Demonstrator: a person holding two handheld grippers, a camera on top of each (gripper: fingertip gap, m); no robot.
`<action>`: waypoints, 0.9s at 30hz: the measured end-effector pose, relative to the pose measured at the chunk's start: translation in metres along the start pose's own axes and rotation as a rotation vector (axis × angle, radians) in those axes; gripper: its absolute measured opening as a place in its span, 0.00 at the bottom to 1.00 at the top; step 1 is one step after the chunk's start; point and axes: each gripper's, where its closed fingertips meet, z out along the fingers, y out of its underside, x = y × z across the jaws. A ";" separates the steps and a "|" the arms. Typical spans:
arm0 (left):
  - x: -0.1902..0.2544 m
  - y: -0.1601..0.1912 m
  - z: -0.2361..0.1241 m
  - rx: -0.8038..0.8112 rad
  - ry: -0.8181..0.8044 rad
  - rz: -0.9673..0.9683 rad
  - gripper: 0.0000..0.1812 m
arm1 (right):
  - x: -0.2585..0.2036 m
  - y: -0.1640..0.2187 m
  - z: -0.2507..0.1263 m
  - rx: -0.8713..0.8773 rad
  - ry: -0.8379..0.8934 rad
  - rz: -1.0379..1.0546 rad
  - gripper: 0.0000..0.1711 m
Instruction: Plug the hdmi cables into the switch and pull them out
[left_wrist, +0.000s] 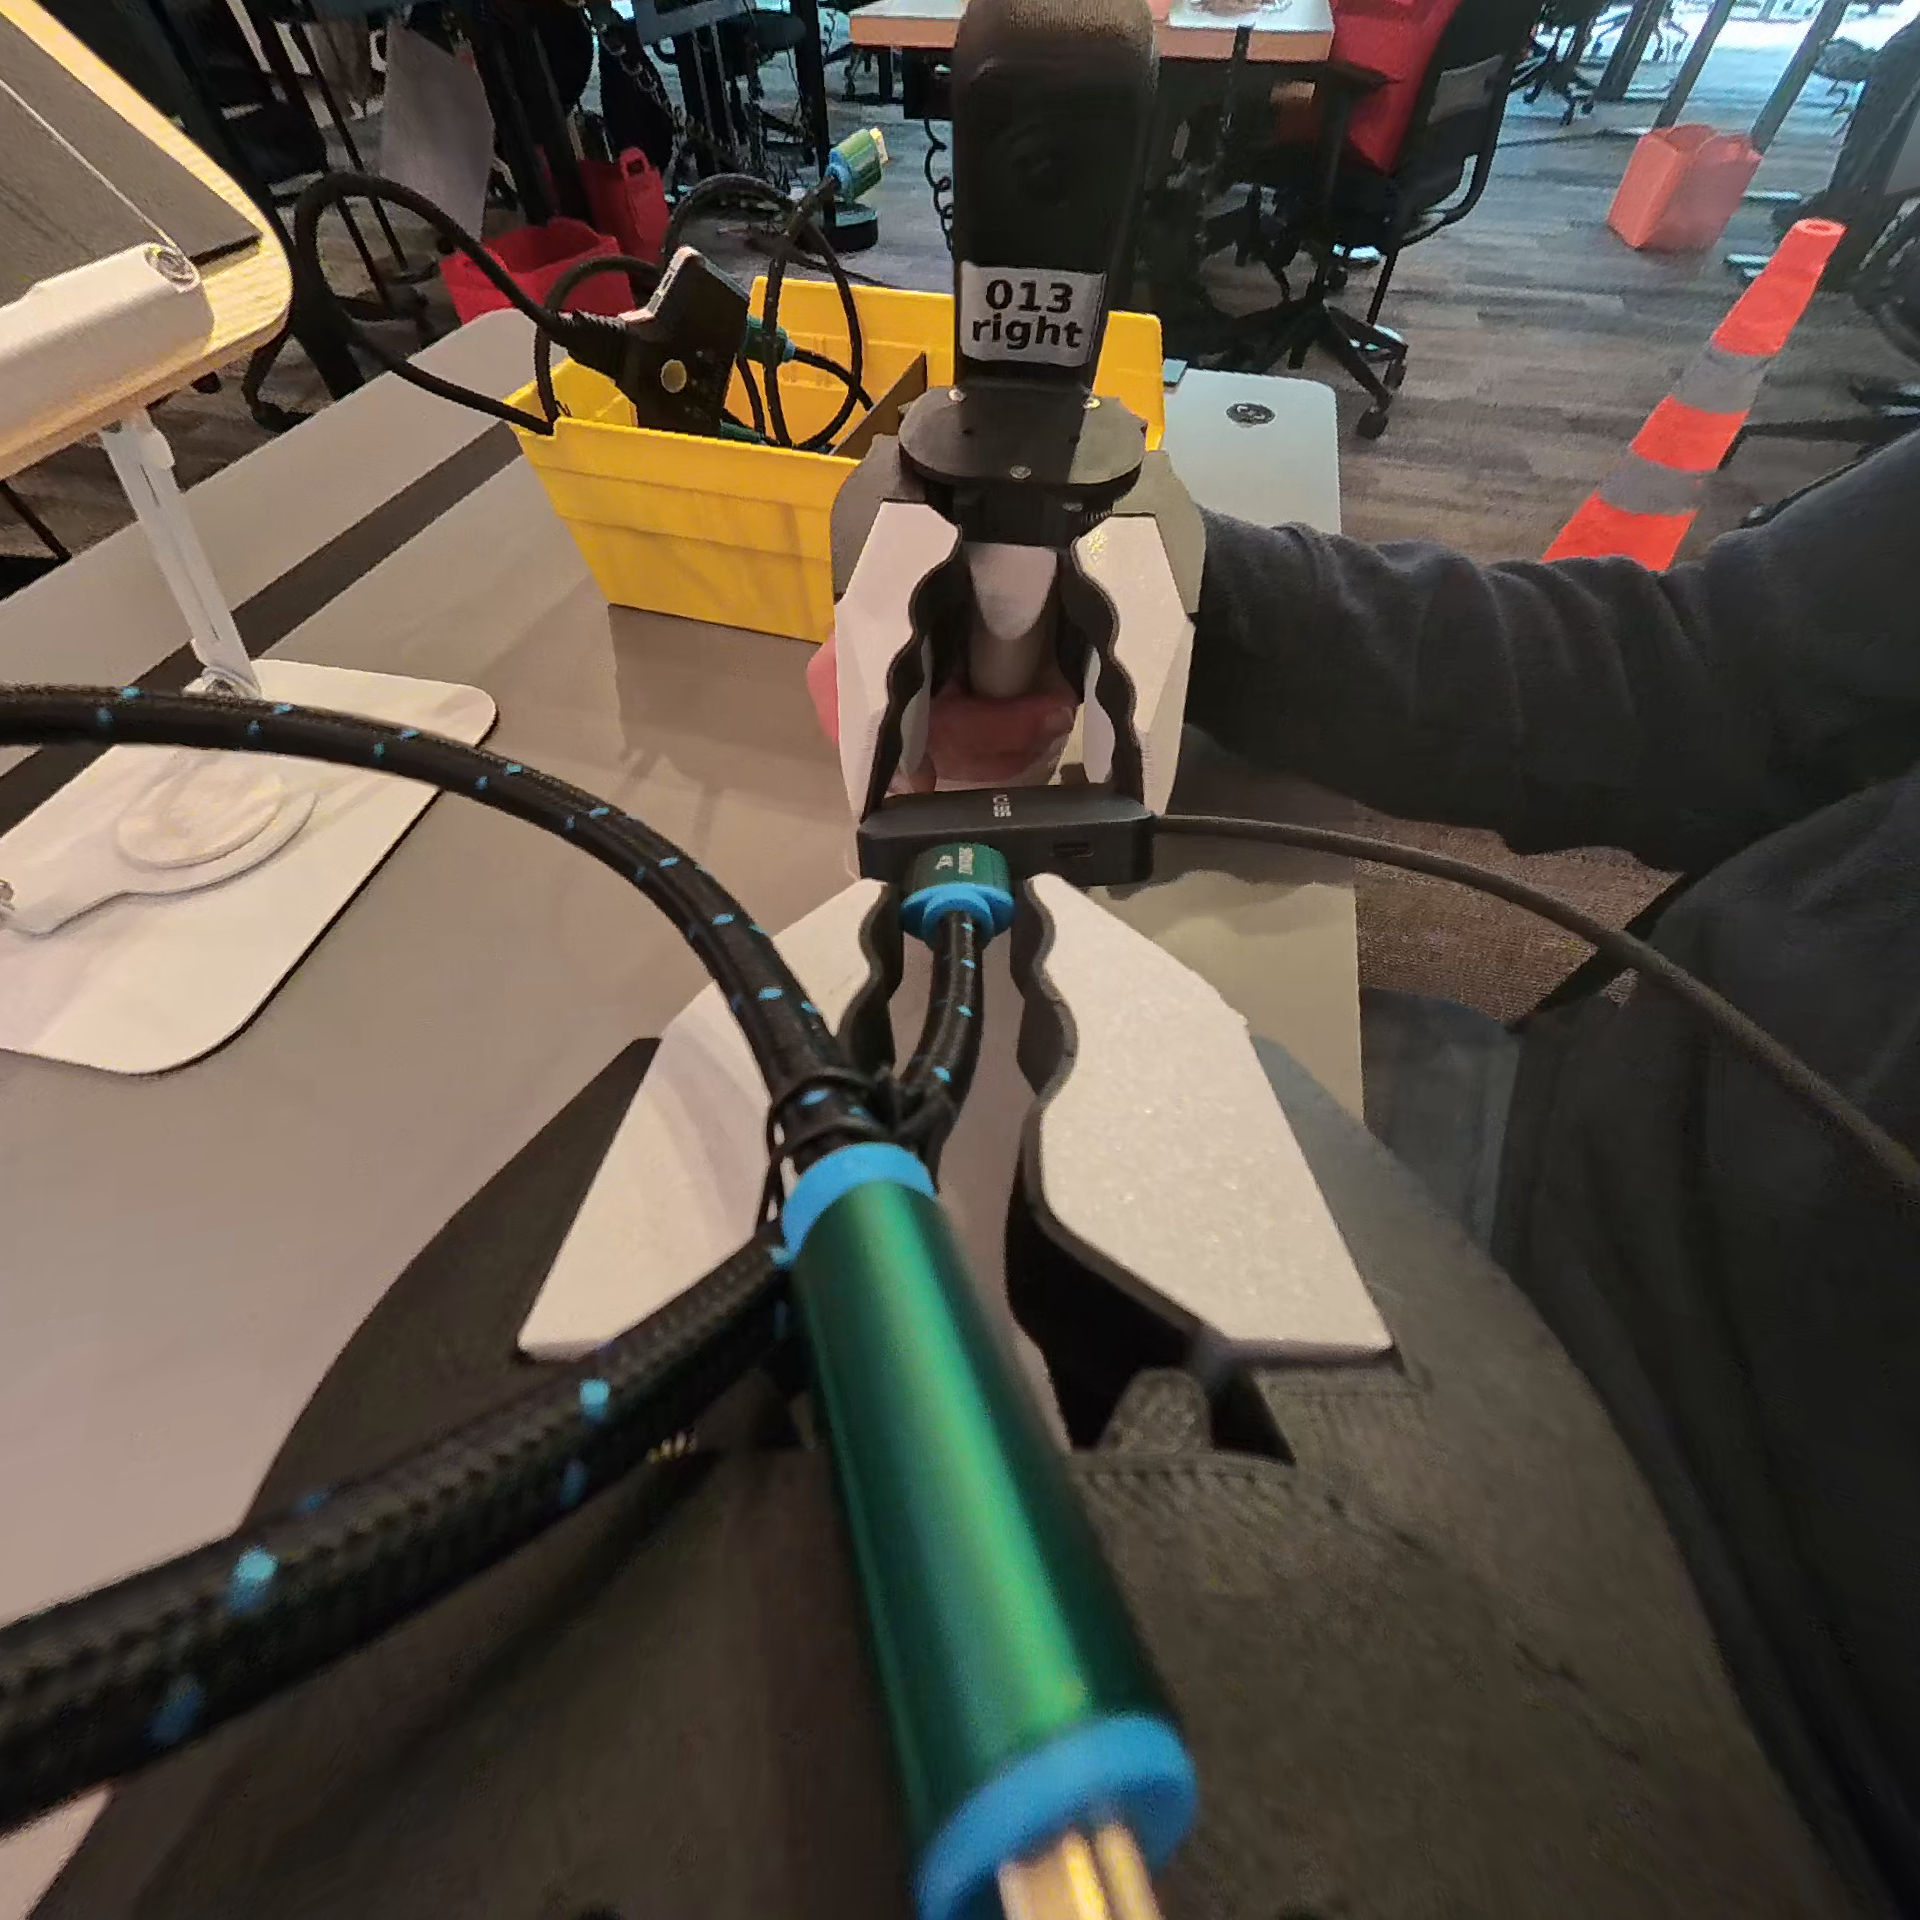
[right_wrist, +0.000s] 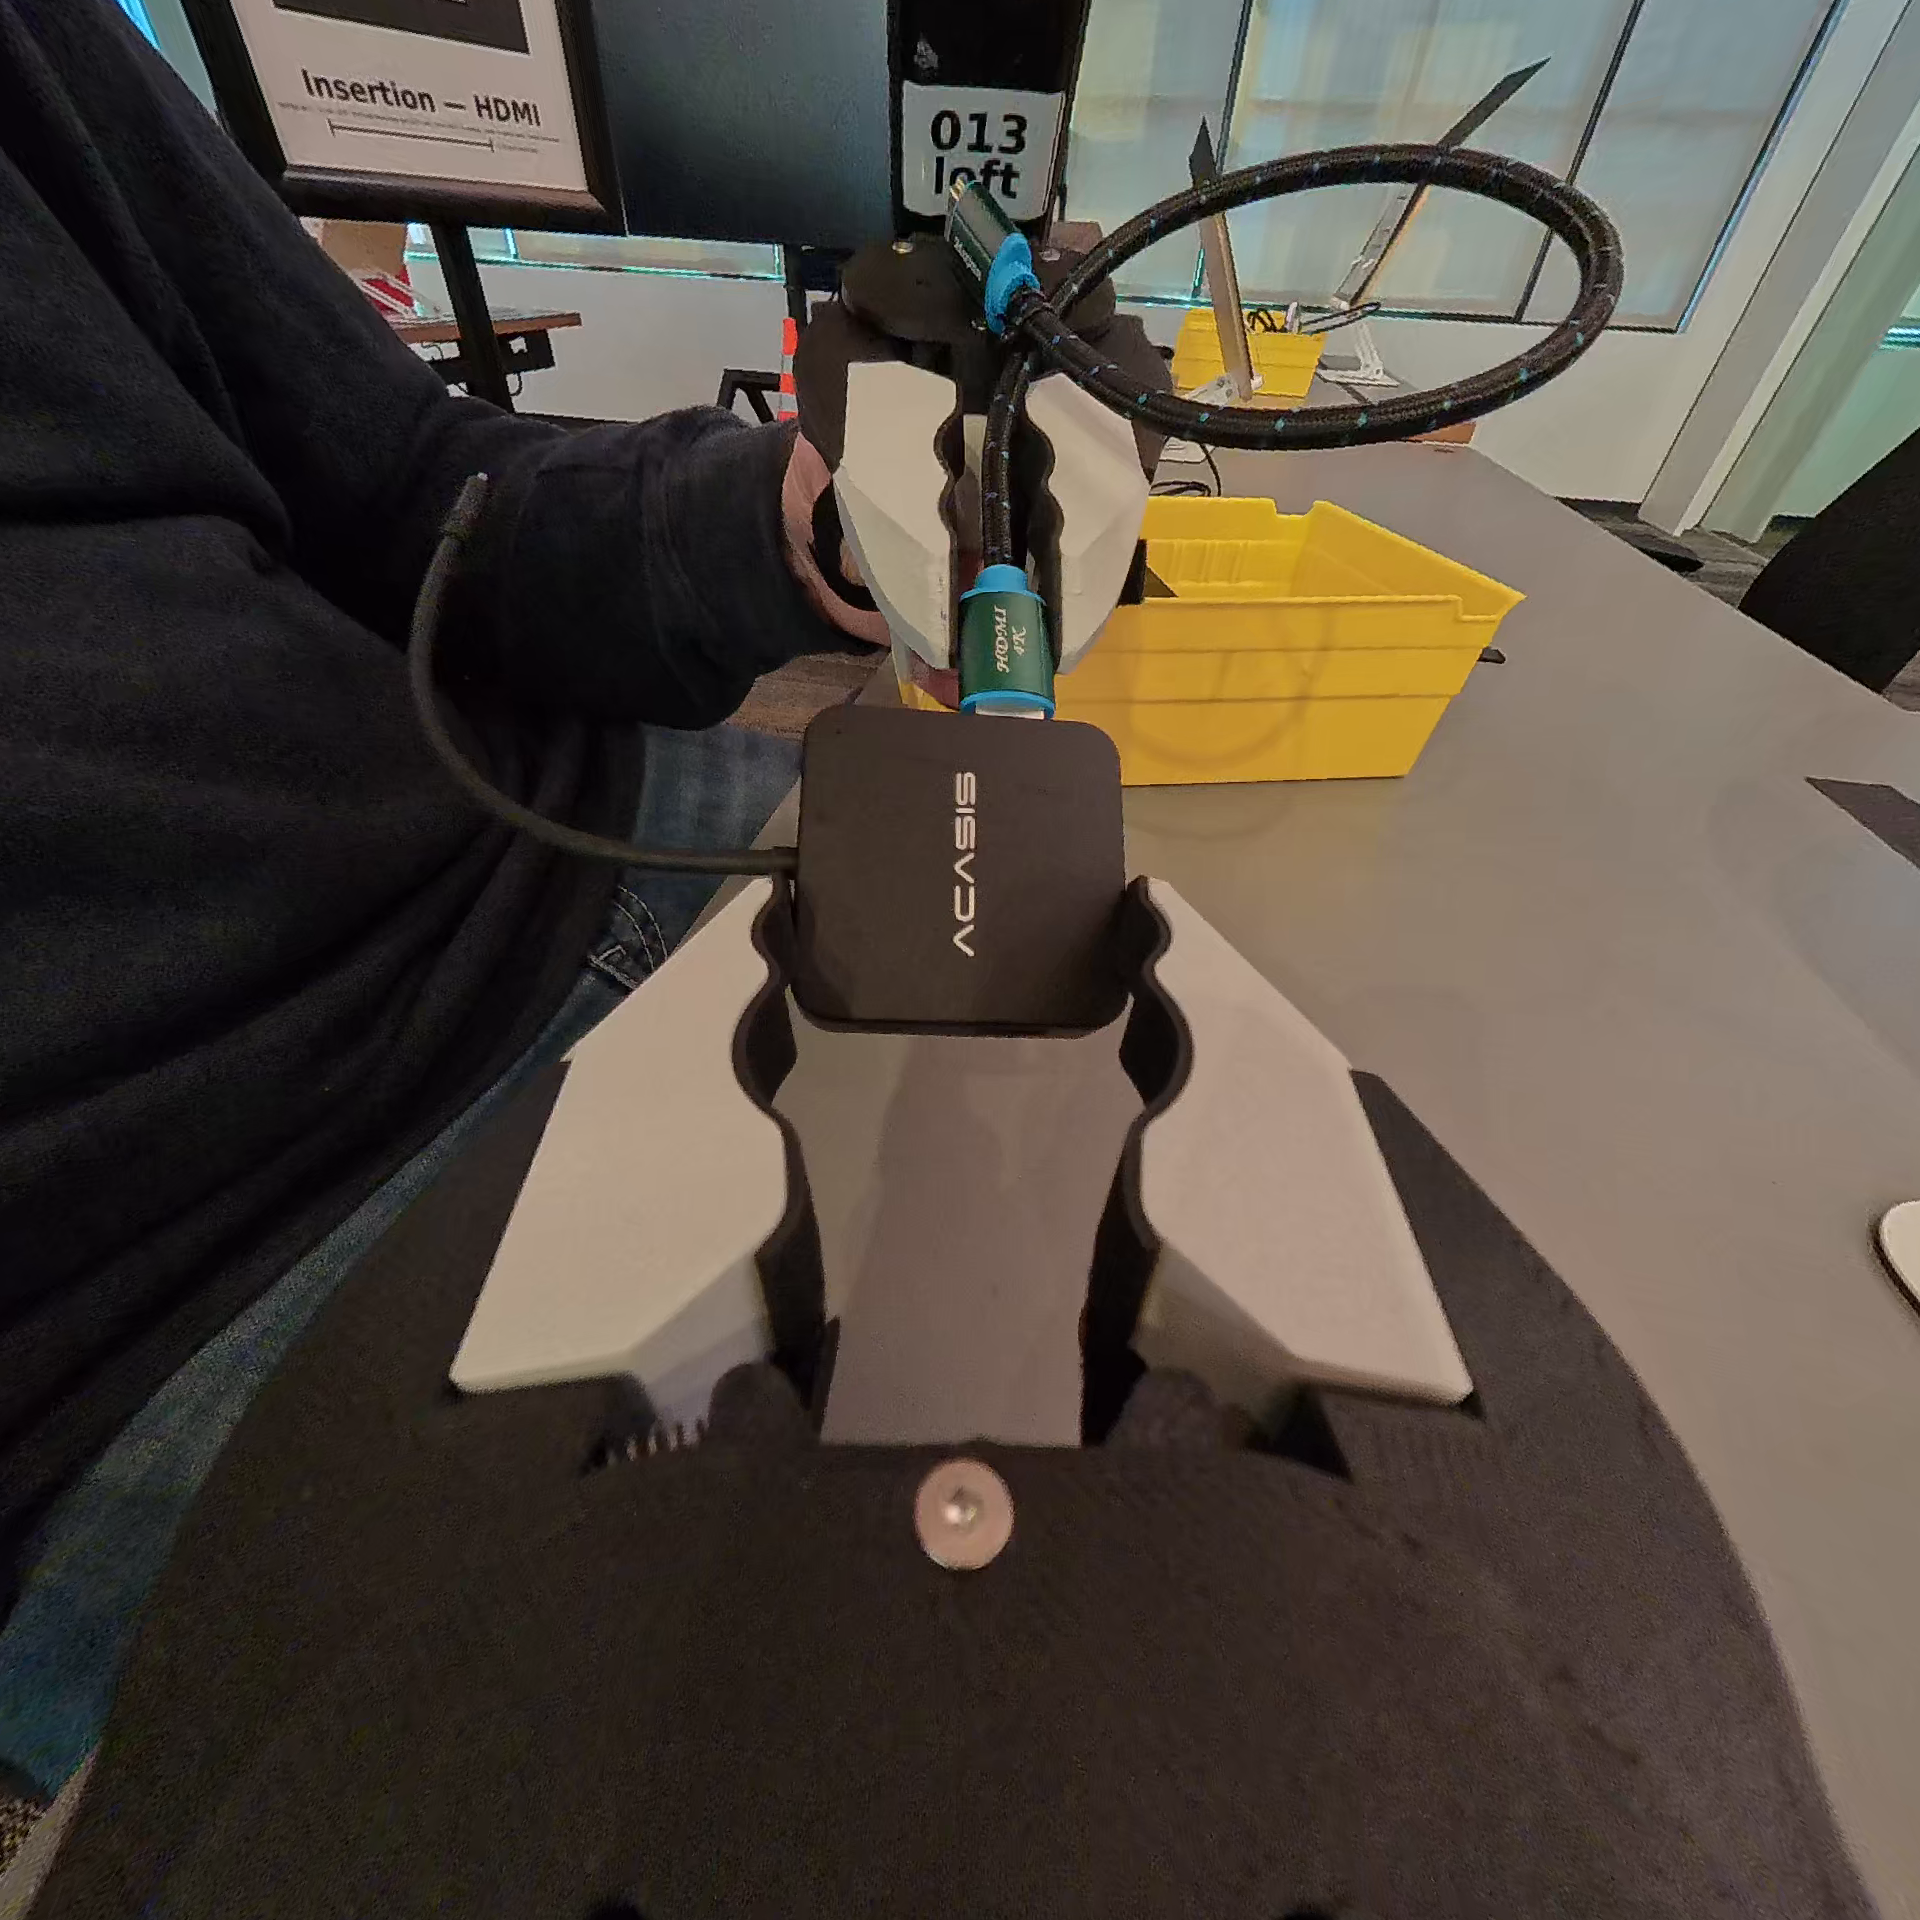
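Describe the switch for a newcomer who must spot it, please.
Start at the yellow bin on the grey table. In front of it, the right gripper clamps the switch: a flat black rounded square, with a green plug entering its far edge.

A yellow bin (left_wrist: 686, 520) sits on the grey table (left_wrist: 416, 935).

Grey table (right_wrist: 1507, 935) with a dark strip along it. Yellow bin (left_wrist: 675, 499) at far edge, cords inside. White stand (left_wrist: 208, 644) on a pale base plate. Grey carpet floor (left_wrist: 1507, 312); office chairs (left_wrist: 1403, 208) and desks behind. Orange cone (left_wrist: 1714, 395) lying on floor. Large windows (right_wrist: 1351, 125), daylight. Framed sign (right_wrist: 416, 94) on a black post.
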 end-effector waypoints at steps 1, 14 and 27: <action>-0.001 0.000 0.000 0.007 -0.005 -0.003 0.11 | 0.001 0.000 0.000 0.003 0.002 0.001 0.36; -0.004 0.000 0.001 -0.008 -0.023 0.017 0.11 | 0.002 0.002 0.007 -0.023 0.036 -0.019 0.36; -0.005 -0.002 -0.001 -0.095 -0.079 0.115 0.11 | 0.008 0.008 0.012 -0.331 0.221 -0.227 0.40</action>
